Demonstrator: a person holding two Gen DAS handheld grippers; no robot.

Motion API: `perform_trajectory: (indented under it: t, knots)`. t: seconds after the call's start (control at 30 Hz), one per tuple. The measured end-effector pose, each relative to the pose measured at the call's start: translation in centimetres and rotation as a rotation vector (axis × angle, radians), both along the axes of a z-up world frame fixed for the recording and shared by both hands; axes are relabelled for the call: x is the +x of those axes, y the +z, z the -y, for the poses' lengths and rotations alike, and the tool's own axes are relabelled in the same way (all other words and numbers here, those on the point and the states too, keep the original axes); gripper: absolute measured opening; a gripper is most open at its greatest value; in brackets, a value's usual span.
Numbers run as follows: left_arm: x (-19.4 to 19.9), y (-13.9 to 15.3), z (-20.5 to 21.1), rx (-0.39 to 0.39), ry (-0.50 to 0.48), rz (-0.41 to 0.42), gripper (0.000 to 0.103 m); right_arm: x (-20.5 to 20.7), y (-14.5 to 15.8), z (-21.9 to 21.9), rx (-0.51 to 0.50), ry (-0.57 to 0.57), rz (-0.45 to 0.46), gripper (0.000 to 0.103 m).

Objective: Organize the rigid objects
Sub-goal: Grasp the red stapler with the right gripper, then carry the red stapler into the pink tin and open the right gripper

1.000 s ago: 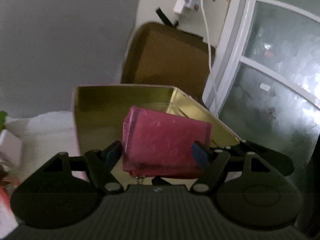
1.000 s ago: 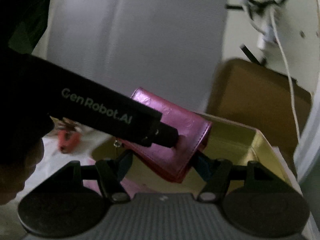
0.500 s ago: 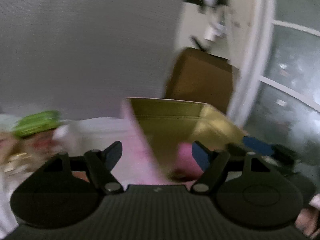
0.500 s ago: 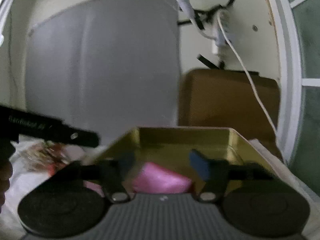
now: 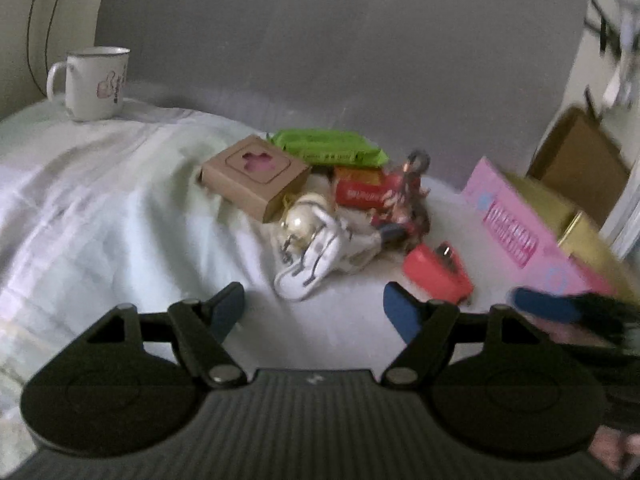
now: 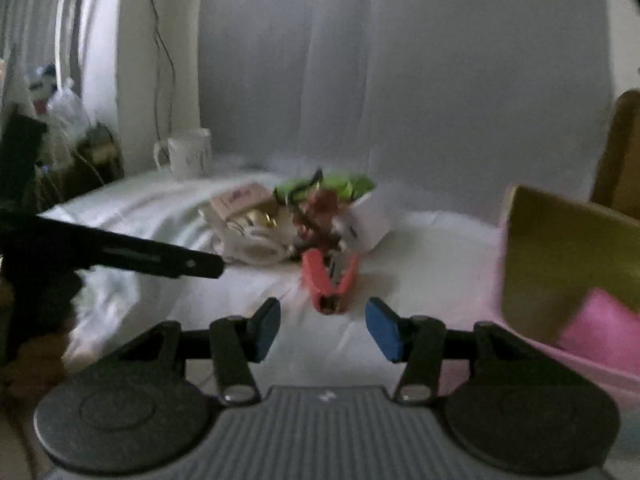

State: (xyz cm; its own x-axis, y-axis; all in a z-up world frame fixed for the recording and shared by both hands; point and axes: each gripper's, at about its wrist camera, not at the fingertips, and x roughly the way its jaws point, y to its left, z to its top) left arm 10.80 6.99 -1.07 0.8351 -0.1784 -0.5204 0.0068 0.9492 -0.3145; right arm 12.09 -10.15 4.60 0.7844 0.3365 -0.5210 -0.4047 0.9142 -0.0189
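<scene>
My left gripper (image 5: 314, 312) has its fingers wide apart with nothing between them, over the white cloth-covered bench (image 5: 100, 216). A second ago these fingers framed a magenta wallet above the pink tin box with a gold interior (image 5: 516, 232); now they face the pile of loose things. The pink wallet (image 6: 600, 328) lies inside that box, at the far right of my right wrist view, well clear of both sets of fingers. The box side carries darker pink lettering, too blurred to read.

My right gripper (image 6: 322, 328) is closing its fingers on empty air; the red folded clip-like tool (image 6: 328, 280) lies on the cloth just beyond the fingertips, roughly centred between them, untouched. A second ago the wallet sat between these fingers too.

In the pile: a brown cardboard box with a clover-shaped cut-out (image 5: 256, 176), a bright green flat packet (image 5: 332, 148), a red packet with white writing I cannot make out (image 5: 360, 194), and a white strappy bundle with a pearly ball (image 5: 312, 240). A white mug with a pink motif (image 5: 94, 82) stands far left. The left gripper's black side bears pale lettering, illegible here.
</scene>
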Motion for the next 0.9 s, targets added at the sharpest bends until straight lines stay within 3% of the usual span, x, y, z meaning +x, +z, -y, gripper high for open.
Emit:
perform_trajectory:
  t: [0.13,0.23,0.3,0.37,0.43,0.57,0.73,0.9]
  knots:
    - [0.4,-0.4,-0.6,-0.094,-0.007,-0.006,0.078,3.4,-0.6,-2.1,-0.072,-0.025,-0.033,0.057]
    - [-0.1,-0.3,-0.5,-0.107,-0.017,-0.004,0.078,5.0,-1.4,-3.1,-0.106,-0.037,-0.072,0.057]
    - [-0.2,-0.3,-0.2,-0.105,-0.038,0.001,0.077,5.5,-2.0,-3.6,-0.111,-0.037,-0.076,0.054]
    - [-0.3,-0.3,0.0,-0.114,-0.071,0.007,0.077,5.7,-2.0,-3.9,-0.107,-0.032,-0.082,0.039]
    - [-0.2,-0.4,0.2,-0.144,-0.129,0.005,0.077,5.1,-1.9,-3.9,-0.097,-0.017,-0.092,0.038]
    - [-0.3,-0.7,1.5,-0.247,-0.358,-0.043,0.077,1.9,-1.9,-3.4,-0.105,0.029,-0.087,0.038]
    - [-2.3,-0.1,5.5,-0.149,-0.541,-0.033,0.077,-3.3,-1.9,-1.5,-0.094,0.066,-0.082,0.038]
    - [-3.9,-0.7,9.3,-0.126,-0.611,-0.078,0.075,-6.9,-1.9,1.7,0.054,0.033,-0.112,0.037]
